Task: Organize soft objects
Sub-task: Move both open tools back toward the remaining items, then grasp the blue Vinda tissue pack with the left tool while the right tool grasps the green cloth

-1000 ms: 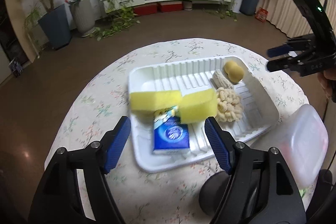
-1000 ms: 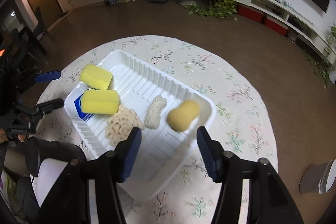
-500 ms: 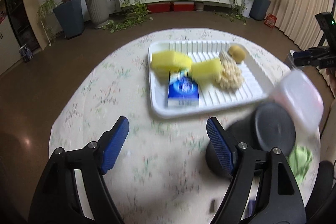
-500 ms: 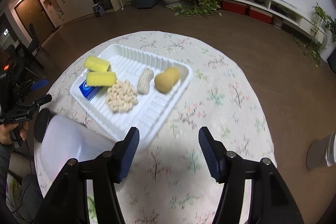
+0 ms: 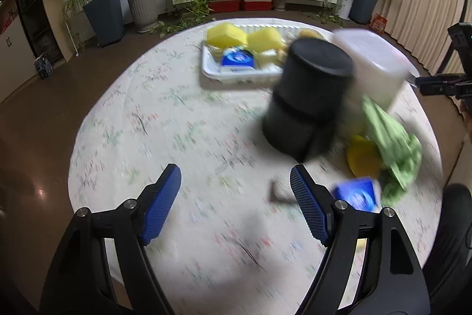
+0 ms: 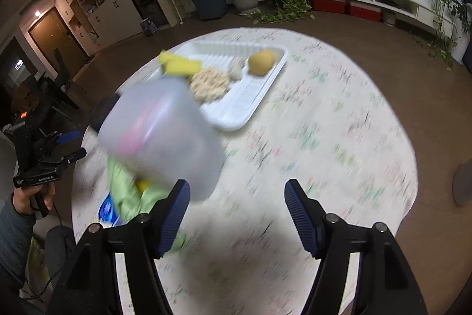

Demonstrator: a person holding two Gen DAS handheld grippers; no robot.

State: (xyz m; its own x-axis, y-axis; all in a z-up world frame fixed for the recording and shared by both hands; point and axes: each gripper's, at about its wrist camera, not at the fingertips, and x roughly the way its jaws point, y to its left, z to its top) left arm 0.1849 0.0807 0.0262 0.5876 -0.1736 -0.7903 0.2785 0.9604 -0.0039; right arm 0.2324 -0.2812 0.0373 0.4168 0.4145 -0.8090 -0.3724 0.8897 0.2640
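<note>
Judging by the round floral tabletop [image 5: 147, 114], sorting is partly done: yellow sponges [image 5: 227, 34] and a blue tissue pack [image 5: 238, 58] lie in the white ribbed tray [image 5: 212, 73] near its far edge. A green cloth [image 5: 392, 143] and another blue pack [image 5: 357, 195] wait at the right edge. The left gripper [image 5: 234, 201] is released and empty; the right gripper [image 6: 234, 214] is opening, holding nothing.

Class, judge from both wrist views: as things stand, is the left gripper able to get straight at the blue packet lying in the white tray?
Probably not directly. The left gripper is open, but a black container partly blocks the way to the blue packet in the white tray.
</note>
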